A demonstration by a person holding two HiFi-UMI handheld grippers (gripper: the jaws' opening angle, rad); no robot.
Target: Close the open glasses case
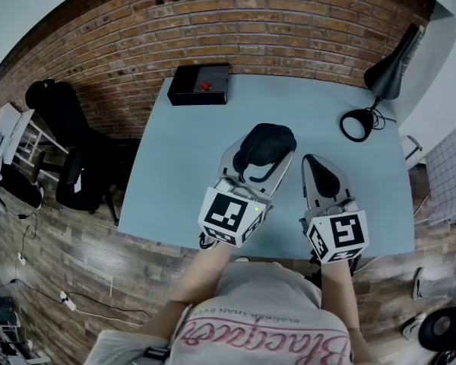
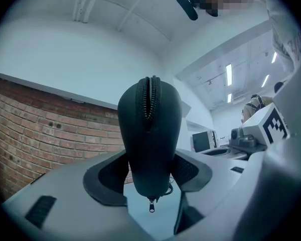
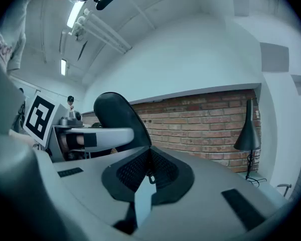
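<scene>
Glasses case (image 2: 149,134), black and zippered, clamped between the jaws of the left gripper (image 2: 149,170) and held over the front half of the blue table (image 1: 175,150). Zip seam faces the left gripper view, with the pull tab (image 2: 151,205) hanging at the low end. Right gripper (image 3: 149,168) sits just beside the case on its right, apart from it, jaws pressed together on no part of it.

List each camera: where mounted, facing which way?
Head view: on the person's head, steeply down onto table; shirt, forearms, left gripper, right gripper show.
Left gripper view: rides left gripper, along jaws clamping glasses case, toward brick wall.
Right gripper view: rides right gripper, along shut jaws, toward brick wall and desk lamp.
Shared: glasses case in all.
</scene>
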